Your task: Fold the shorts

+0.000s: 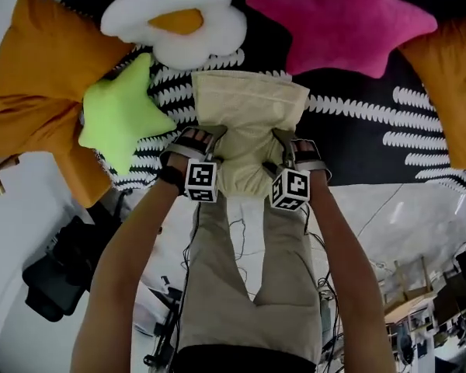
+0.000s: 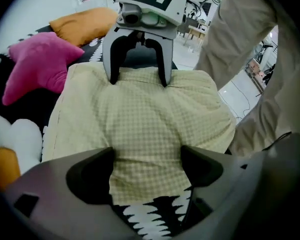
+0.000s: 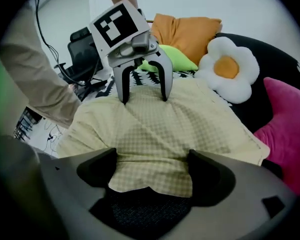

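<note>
- On a black cover (image 1: 357, 130) with white leaf print, the pale yellow checked shorts (image 1: 248, 123) lie in a folded, roughly square bundle at the edge nearest the person.
- The head view alone shows both tools together: the left gripper (image 1: 206, 134) and right gripper (image 1: 287, 142) are down on the bundle's near corners, side by side.
- The left gripper view shows its jaws wide apart. Cloth lies loose between them, its edge over the leaf print, and the pads do not press on it.
- The right gripper view shows the same: jaws spread, a cloth edge between them, nothing clamped.
- Each gripper view also catches the other tool across the bundle, its tips down on the cloth.
- Around the shorts, the head view shows a green star (image 1: 124, 111) to the left, an egg cushion (image 1: 182, 22) and a pink star (image 1: 349, 18) beyond, and orange pillows (image 1: 39, 76) at the sides.
- Only the right gripper view shows a black chair (image 3: 82, 54) on the floor.
</note>
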